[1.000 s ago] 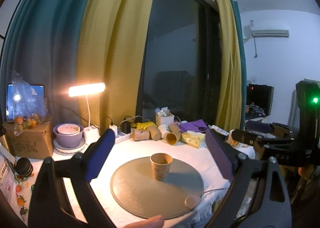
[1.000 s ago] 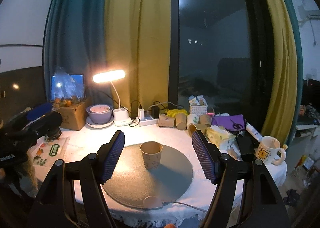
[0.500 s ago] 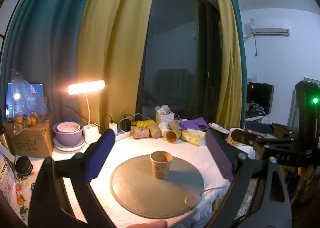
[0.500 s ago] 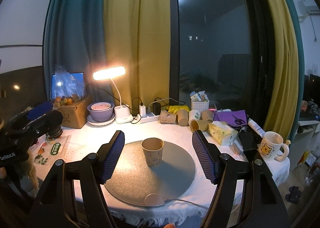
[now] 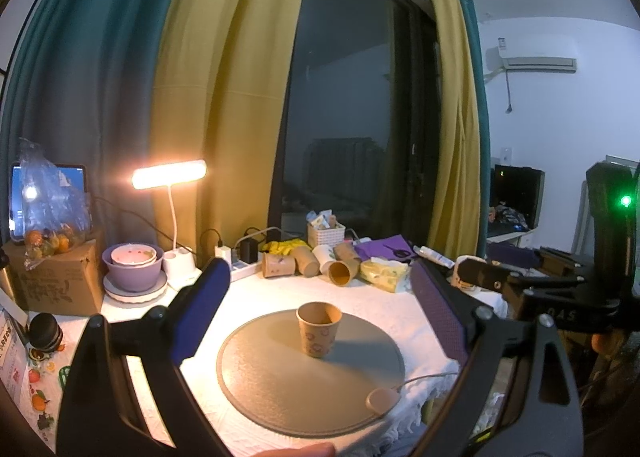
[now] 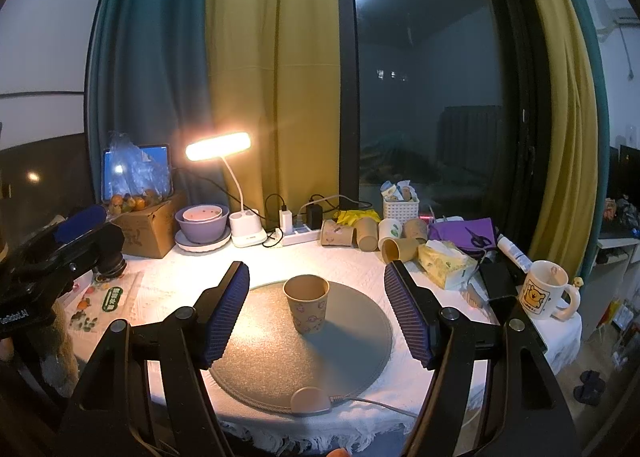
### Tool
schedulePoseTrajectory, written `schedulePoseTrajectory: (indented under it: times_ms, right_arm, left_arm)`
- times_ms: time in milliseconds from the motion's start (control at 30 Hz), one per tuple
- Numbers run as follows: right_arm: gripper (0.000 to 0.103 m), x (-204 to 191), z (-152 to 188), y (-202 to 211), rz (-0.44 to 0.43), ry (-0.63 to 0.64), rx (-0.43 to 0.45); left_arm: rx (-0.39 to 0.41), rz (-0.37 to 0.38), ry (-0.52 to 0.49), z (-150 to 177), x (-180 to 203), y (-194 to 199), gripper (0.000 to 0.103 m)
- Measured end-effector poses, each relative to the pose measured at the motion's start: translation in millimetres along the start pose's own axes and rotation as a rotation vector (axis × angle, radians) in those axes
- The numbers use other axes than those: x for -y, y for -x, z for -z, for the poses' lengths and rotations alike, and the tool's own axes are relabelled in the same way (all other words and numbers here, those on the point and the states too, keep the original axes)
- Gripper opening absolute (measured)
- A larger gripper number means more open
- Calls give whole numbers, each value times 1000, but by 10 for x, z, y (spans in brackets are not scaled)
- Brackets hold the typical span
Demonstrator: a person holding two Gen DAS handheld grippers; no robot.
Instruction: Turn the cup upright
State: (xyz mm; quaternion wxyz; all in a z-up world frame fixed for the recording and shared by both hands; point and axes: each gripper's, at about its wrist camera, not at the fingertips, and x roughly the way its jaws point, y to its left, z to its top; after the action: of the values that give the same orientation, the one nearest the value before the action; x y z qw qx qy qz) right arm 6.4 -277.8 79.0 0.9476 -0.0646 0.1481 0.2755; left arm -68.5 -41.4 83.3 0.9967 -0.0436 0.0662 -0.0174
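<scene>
Before you, the paper cup (image 6: 306,309) has a matt brown wall with a faint printed pattern, and it stands on a round grey mat (image 6: 352,353) whose surface looks finely grained and dull. The worktop (image 6: 184,285) wears a white cloth with a raised woven texture and a fringed edge. Note each claw, left (image 5: 320,309) and right (image 6: 318,313): matt black plastic frames with ribbed blue pads (image 6: 226,313), against the glossy ceramic mug (image 6: 542,293) and the corrugated cardboard box (image 6: 150,227).
</scene>
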Motion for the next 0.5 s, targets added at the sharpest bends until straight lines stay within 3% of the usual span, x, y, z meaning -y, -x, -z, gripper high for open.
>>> schedulePoseTrajectory:
  times_ms: [500]
  right_arm:
    - [73,-17,18,4,0,-2,-4]
  left_arm:
    - [-1,8,1,3,15,0,93]
